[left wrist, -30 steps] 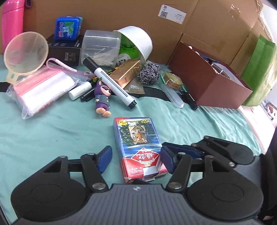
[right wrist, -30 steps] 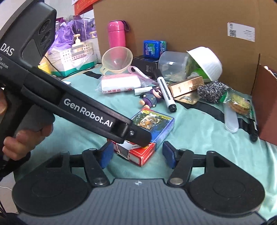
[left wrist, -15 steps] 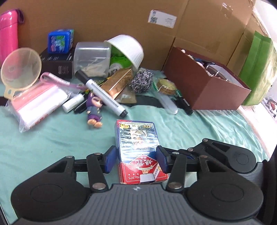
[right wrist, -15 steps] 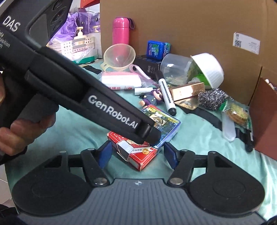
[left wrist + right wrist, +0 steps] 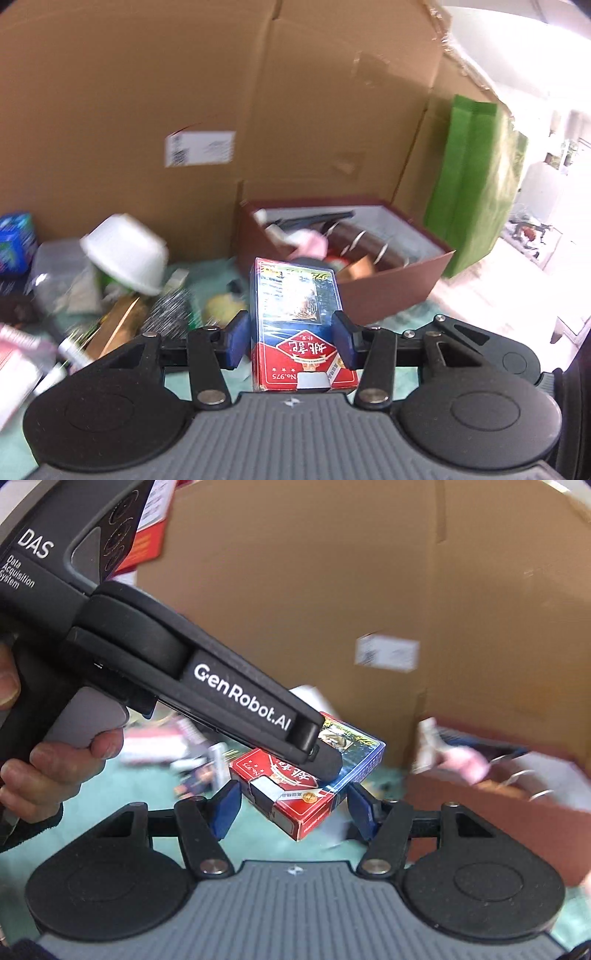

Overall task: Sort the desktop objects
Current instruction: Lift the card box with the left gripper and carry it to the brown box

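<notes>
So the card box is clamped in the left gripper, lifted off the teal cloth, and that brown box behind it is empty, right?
Not quite: the brown box is not empty; the left wrist view shows several things inside. The rest holds: the left gripper clamps the card box above the teal cloth.

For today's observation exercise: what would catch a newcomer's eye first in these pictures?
A red-and-blue playing-card box, clamped between the blue pads of the left hand-held gripper, sits lifted mid-frame. Behind it stands an open maroon cardboard box full of items, against a tall brown cardboard wall.
</notes>
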Motion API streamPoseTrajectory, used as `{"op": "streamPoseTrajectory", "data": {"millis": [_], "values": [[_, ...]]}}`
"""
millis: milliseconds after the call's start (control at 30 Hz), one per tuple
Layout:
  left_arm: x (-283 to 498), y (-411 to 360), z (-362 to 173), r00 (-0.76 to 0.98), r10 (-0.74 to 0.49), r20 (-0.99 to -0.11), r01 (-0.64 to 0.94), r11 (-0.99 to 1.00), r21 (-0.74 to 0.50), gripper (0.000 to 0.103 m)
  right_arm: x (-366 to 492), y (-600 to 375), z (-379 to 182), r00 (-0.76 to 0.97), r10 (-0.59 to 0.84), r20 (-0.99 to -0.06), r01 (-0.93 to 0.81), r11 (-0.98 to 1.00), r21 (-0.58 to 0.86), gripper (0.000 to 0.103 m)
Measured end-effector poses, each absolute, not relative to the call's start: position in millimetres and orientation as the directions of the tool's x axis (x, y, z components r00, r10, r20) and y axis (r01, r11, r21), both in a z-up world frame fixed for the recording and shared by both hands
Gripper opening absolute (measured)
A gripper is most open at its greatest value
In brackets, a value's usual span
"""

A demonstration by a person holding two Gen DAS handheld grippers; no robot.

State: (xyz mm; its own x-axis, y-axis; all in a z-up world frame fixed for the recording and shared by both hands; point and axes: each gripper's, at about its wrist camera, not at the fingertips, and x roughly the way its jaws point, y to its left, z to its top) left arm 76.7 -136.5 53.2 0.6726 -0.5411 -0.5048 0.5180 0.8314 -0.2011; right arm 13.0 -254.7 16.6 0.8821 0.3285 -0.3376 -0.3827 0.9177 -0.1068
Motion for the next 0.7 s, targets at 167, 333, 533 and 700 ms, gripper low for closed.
{"op": "streamPoseTrajectory", "data": {"millis": [167, 333, 533, 700], "values": [[101.7, -188.6, 67.2, 0.637, -0.609, -0.472, 0.586, 0.781, -0.218, 0.050, 24.1, -296.4, 30.6, 0.928, 0.234, -0.290, -0.281, 0.951, -0.130, 0.061], [132.7, -237.5, 69.4, 0.586, -0.657, -0.474, 0.629, 0.738, -0.245, 0.050, 44.7, -343.5, 36.8, 0.949, 0.170, -0.266, -0.205, 0.973, -0.110, 0.058], [171.6, -287.6, 59.8, 0.518, -0.694, -0.499, 0.634, 0.704, -0.320, 0.050, 77.9, -395.8, 33.7, 0.951, 0.132, -0.279, -0.154, 0.987, -0.055, 0.058], [198.2, -325.8, 42.7, 0.486, -0.678, -0.552, 0.635, 0.708, -0.310, 0.036, 106.1, -419.4, 22.7, 0.940, 0.099, -0.326, -0.123, 0.991, -0.055, 0.054]]}}
